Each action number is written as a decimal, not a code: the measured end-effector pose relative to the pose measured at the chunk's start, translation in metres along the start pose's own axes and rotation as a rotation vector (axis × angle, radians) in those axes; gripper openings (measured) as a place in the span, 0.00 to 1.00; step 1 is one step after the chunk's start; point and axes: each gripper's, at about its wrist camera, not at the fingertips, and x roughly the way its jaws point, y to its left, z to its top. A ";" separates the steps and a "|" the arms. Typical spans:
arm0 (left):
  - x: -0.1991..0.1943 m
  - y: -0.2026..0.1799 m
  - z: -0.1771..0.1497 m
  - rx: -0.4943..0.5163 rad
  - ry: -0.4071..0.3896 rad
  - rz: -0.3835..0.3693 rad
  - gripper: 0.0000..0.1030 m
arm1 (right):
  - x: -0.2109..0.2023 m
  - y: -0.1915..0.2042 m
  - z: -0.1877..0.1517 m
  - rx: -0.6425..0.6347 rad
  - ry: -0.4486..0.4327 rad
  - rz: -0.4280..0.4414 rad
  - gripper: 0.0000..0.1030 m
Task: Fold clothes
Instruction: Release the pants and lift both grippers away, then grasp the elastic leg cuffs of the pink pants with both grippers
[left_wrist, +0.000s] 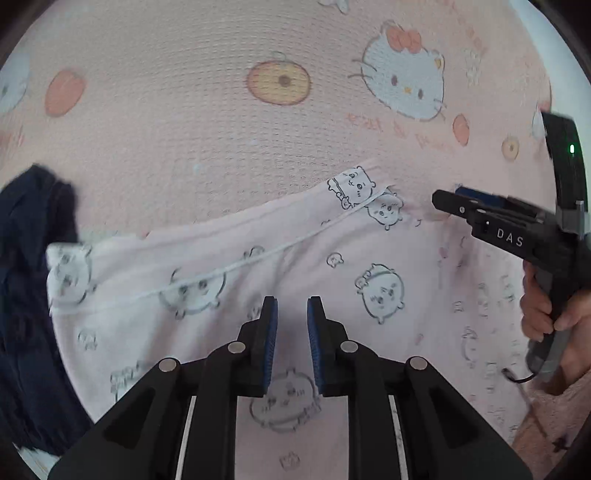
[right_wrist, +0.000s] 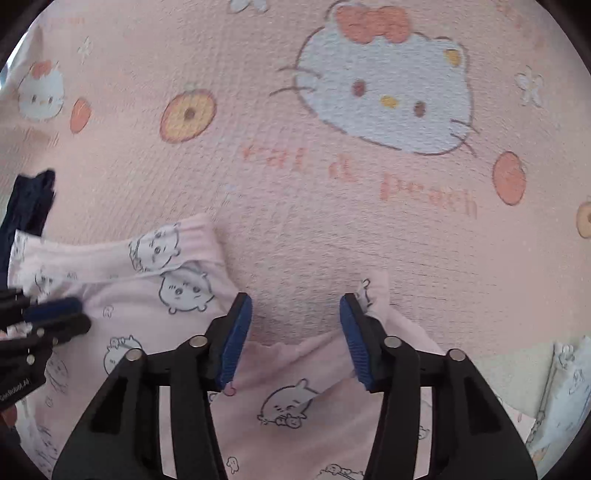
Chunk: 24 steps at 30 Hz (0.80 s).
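You are in the middle of folding the pale pink pyjama garment (left_wrist: 314, 266) with small cartoon animals, which lies flat on the pink Hello Kitty bedsheet (left_wrist: 221, 129). One part of it, with a ribbed cuff (left_wrist: 354, 184), is already laid across the body of the garment. The left gripper (left_wrist: 291, 317) hovers over the middle of the garment, its jaws a little apart with only cloth seen below them, nothing pinched. The right gripper (right_wrist: 295, 321) is at the garment's far edge, jaws well apart, one pad touching a raised corner of fabric (right_wrist: 373, 295) but not closed on it.

I judge the next move is to close on that corner and the edge, then carry them over evenly. A dark navy garment (left_wrist: 26, 295) lies just beside the pink one; keep it out. The room cannot be seen.
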 end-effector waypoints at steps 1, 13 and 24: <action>-0.009 0.002 -0.007 -0.028 0.003 -0.031 0.18 | -0.014 0.001 -0.003 0.010 -0.003 0.022 0.46; -0.082 -0.028 -0.137 -0.105 0.106 0.051 0.24 | -0.206 -0.030 -0.215 0.257 0.157 0.049 0.46; -0.070 -0.019 -0.231 -0.103 0.167 0.190 0.23 | -0.215 -0.033 -0.339 0.237 0.227 -0.099 0.46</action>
